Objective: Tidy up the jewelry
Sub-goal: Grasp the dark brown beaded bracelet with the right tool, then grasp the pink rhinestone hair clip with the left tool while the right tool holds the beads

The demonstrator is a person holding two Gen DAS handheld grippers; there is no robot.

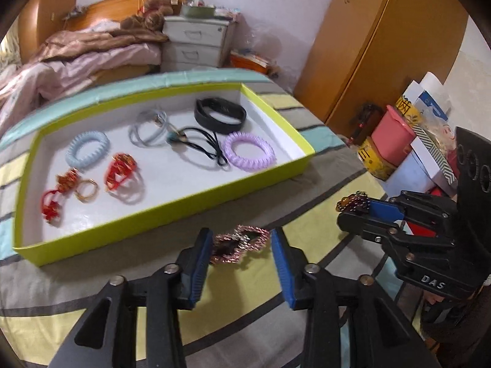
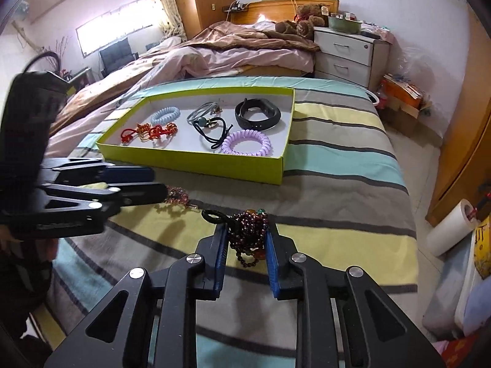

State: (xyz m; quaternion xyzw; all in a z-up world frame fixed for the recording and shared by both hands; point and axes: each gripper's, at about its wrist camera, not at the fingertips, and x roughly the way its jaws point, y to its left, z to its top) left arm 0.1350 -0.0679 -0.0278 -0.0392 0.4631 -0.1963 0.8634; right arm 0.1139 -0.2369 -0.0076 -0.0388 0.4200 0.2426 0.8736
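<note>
— jewelry check: our right gripper (image 2: 247, 239) is clamped on the dark bead bracelet (image 2: 250, 230); our left gripper (image 1: 241, 245) brackets the pink chain (image 1: 241, 243), jaws apart.
— next we close left, then carry both to the far green tray (image 1: 172, 204).

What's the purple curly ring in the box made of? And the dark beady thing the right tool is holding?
The purple curly ring looks like smooth, glossy plastic coil: its ridges catch the light. The dark bead bracelet in the right tool seems to be polished maroon beads, glass or stone, hard to tell.
</note>
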